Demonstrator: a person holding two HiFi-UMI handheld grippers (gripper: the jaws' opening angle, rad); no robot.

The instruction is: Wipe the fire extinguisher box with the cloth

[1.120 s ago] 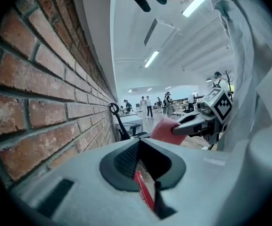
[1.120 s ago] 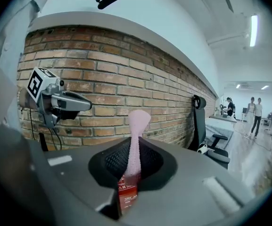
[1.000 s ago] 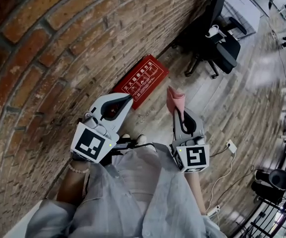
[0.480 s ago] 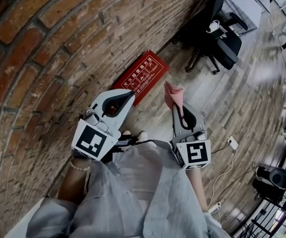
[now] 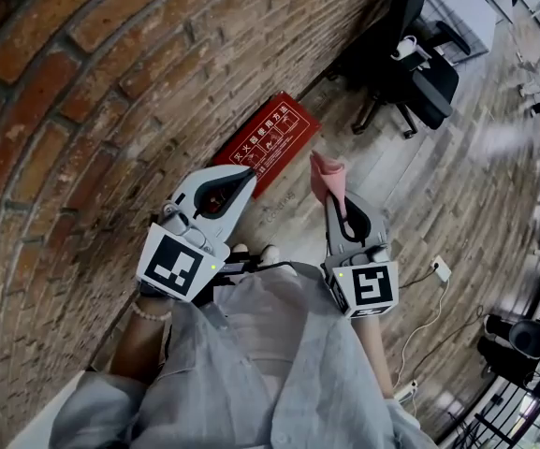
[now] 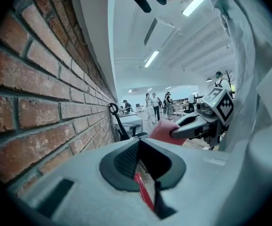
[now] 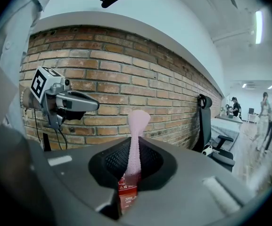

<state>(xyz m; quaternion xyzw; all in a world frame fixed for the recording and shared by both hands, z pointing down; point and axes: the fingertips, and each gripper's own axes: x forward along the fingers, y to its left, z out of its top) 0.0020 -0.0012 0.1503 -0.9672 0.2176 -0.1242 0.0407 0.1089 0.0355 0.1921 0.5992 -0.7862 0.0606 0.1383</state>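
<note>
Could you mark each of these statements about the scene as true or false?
1. The right gripper is clamped on a pink cloth. True.
2. The cloth is pressed against the fire extinguisher box. False: it is held up in the air, apart from the box.
3. The left gripper is gripping the box. False: its jaws are together with nothing between them, and the box lies on the floor beyond.
4. The red box lies at the foot of the brick wall. True.
5. A black office chair stands further along the wall than the box. True.
</note>
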